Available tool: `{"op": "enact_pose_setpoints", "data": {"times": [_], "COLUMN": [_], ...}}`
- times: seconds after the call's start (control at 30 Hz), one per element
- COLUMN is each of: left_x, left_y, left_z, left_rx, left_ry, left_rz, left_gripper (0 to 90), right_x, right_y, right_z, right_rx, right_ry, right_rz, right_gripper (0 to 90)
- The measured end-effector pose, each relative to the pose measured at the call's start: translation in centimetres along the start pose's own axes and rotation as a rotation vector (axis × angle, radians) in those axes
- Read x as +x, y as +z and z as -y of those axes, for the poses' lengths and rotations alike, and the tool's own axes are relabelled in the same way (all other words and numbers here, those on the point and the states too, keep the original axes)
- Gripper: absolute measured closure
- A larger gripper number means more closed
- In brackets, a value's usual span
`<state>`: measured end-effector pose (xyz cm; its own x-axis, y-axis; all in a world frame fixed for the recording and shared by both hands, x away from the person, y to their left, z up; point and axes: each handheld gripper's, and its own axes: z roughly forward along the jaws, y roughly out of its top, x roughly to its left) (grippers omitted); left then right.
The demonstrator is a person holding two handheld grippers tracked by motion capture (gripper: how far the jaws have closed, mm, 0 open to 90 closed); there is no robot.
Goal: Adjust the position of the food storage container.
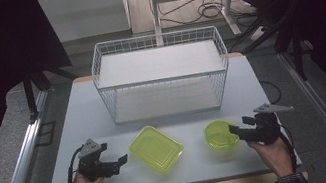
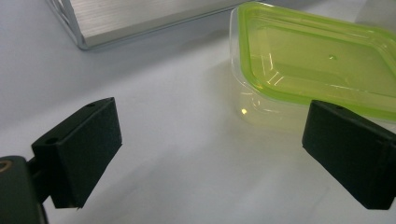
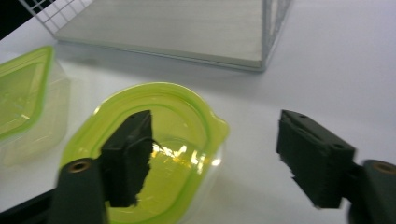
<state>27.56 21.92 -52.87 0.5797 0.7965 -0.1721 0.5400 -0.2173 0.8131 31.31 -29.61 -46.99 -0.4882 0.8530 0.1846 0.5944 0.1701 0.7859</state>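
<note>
Straddling the round tub's [image 3: 154, 154] rim, my right tool [image 1: 239, 130] gapes unclenched; I should seat one jaw inside before squeezing. My left tool [image 1: 112, 162] (also released) waits beside the box [image 1: 156, 148] on the bench [image 1: 79, 116].

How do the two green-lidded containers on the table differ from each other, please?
The rectangular container is larger and sits near the middle of the table; the round container is smaller and sits to its right.

The rectangular container lies ahead of the open left tongs, not between the jaws; the round container has the open right tongs straddling its rim.

Both have clear bodies, yellow-green lids, and sit in front of the wire basket.
</note>
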Motion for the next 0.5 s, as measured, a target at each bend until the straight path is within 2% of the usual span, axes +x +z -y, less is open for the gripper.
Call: {"op": "enact_pose_setpoints", "data": {"times": [0.03, 0.1, 0.13, 0.17, 0.2, 0.23, 0.3, 0.33, 0.4, 0.5], "left_x": [0.0, -0.1, -0.1, -0.1, -0.1, -0.1, 0.0, 0.0, 0.0, 0.1], "left_y": [0.0, 0.1, 0.1, 0.2, 0.2, 0.1, 0.1, 0.1, 0.1, 0.1], "left_z": [0.0, 0.0, 0.0, 0.0, 0.0, 0.0, 0.0, 0.1, 0.1, 0.1], "left_rx": [0.005, 0.011, 0.011, 0.015, 0.015, 0.013, 0.011, 0.010, 0.010, 0.014], "left_ry": [0.009, 0.022, 0.022, 0.023, 0.023, 0.020, 0.019, 0.017, 0.016, 0.018], "left_rz": [-0.004, -0.019, -0.019, -0.020, -0.020, -0.022, -0.023, -0.023, -0.026, -0.031], "left_gripper": [4.4, 4.4, 4.4, 4.4, 4.5, 4.5, 4.6, 4.6, 4.7, 4.7], "right_x": [0.0, 0.4, 0.4, 0.7, 0.7, 1.0, 1.2, 1.6, 1.8, 2.7], "right_y": [0.0, 0.1, 0.1, 0.2, 0.2, 0.3, 0.4, 0.4, 0.4, 0.7], "right_z": [0.0, -0.2, -0.2, -0.3, -0.3, -0.5, -0.5, -0.7, -0.8, -1.1], "right_rx": [0.000, 0.016, 0.016, 0.028, 0.028, 0.040, 0.042, 0.044, 0.046, 0.058], "right_ry": [0.000, -0.036, -0.036, -0.047, -0.047, -0.066, -0.075, -0.092, -0.103, -0.140], "right_rz": [0.000, -0.007, -0.007, -0.021, -0.021, -0.026, -0.030, -0.038, -0.042, -0.060], "right_gripper": [34.4, 44.0, 44.0, 49.4, 49.4, 54.5, 56.7, 61.7, 64.2, 73.4]}}
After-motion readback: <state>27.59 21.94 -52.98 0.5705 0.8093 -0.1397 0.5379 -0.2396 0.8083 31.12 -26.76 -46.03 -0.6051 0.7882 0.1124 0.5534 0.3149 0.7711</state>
